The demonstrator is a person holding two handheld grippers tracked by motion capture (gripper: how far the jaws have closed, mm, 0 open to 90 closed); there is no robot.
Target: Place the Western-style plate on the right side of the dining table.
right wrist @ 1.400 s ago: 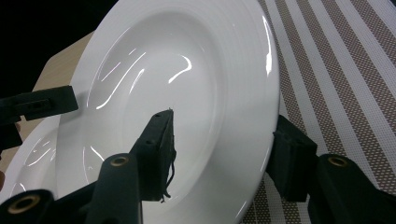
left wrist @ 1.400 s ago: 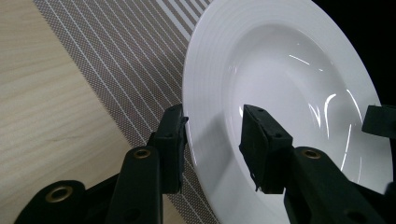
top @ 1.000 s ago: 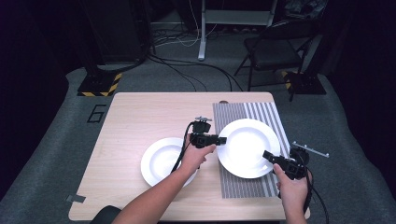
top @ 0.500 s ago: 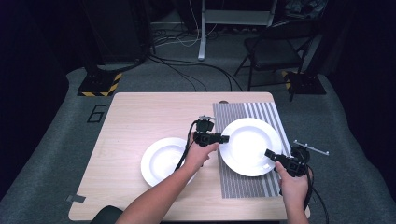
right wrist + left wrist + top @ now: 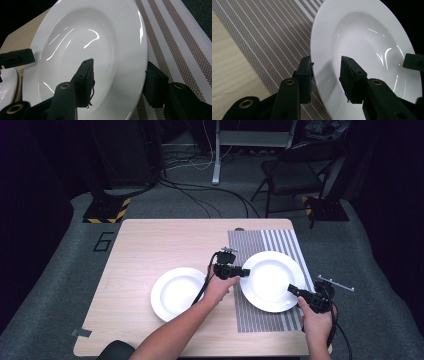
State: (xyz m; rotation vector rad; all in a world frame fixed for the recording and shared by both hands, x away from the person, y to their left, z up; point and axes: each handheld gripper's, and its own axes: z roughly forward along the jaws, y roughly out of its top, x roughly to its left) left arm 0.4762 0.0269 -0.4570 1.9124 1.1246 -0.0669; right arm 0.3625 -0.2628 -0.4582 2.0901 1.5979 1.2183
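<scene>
High view: both grippers' fingers straddle the mat plate [image 5: 270, 280], second plate [image 5: 177, 292] alongside.

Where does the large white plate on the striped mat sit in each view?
High view: large white plate, right of centre on the striped mat.
Left gripper view: plate upper right, rim between the claw's jaws.
Right gripper view: plate centre-left, rim between the jaws.
Shared landmark: the striped mat.

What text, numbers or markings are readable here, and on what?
"6": dark numeral on the grey floor mat, left of the table.
No wording on the yellow-and-black hazard stripes at the base of the dark stand.
No print on either the plate on the striped mat or the plate on the wood.
</scene>
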